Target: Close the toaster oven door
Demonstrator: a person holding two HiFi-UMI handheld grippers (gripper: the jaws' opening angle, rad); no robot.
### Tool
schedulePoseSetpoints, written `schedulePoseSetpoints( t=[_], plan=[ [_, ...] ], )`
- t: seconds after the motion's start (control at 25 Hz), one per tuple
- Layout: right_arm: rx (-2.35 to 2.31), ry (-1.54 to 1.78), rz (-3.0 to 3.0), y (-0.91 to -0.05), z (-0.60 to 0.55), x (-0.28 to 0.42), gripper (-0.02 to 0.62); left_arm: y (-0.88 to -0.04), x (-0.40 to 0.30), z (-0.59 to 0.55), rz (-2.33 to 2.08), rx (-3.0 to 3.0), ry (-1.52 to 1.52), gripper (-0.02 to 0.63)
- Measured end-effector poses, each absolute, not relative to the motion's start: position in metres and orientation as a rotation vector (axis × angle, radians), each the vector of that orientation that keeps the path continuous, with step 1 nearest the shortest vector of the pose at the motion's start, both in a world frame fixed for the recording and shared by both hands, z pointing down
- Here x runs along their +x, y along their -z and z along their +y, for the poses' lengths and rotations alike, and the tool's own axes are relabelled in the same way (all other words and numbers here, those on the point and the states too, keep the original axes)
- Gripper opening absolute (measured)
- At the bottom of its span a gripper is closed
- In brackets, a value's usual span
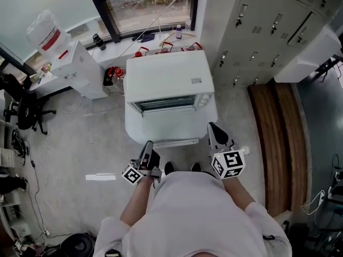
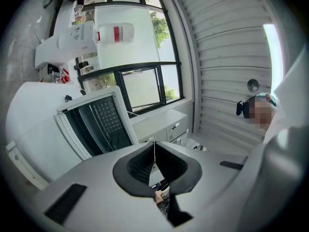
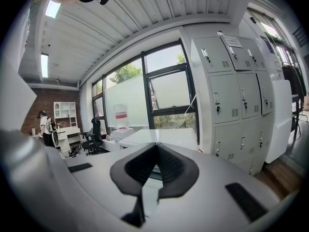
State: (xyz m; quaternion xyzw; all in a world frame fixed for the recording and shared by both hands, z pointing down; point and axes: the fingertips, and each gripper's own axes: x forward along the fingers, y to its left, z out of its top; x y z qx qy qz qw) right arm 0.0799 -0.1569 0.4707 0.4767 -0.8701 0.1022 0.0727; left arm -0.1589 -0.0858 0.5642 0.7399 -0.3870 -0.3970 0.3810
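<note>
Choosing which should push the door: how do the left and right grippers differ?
The right gripper reaches further forward, beside the open toaster oven door's right edge; the left gripper ends further back, near its front edge. The left gripper is rolled sideways; the right gripper sits level. Both are shut, empty.

Floor (image 1: pixel 75 143): pale grey, speckled. A wooden strip (image 1: pixel 278 143) runs along its right side, below a bank of grey lockers (image 1: pixel 257 31).

Window (image 1: pixel 150 7): dark frame, daylight, greenery outside. The white sill (image 1: pixel 120 48) carries a few bottles (image 1: pixel 178 31).

Left side: black office chair (image 1: pixel 24 111), a white cabinet (image 1: pixel 83 71), and what looks like a large water jug (image 1: pixel 45 31) with a red label.

Cables (image 1: pixel 32 197) trail over the floor at lower left.

Right gripper view: ribbed white ceiling (image 3: pixel 145 18), lit strip light (image 3: pixel 52 8), brick wall (image 3: pixel 48 103) with white shelving (image 3: pixel 64 111).
</note>
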Motion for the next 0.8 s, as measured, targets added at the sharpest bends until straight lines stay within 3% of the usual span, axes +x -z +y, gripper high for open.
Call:
schedulePoseSetpoints(
  t=[0.8],
  plan=[
    [1.339, -0.315, -2.581, -0.479, -0.149, 0.049, 0.011, -0.678, -0.176, -0.05, -0.975, 1.62, 0.936, 0.02]
  ],
)
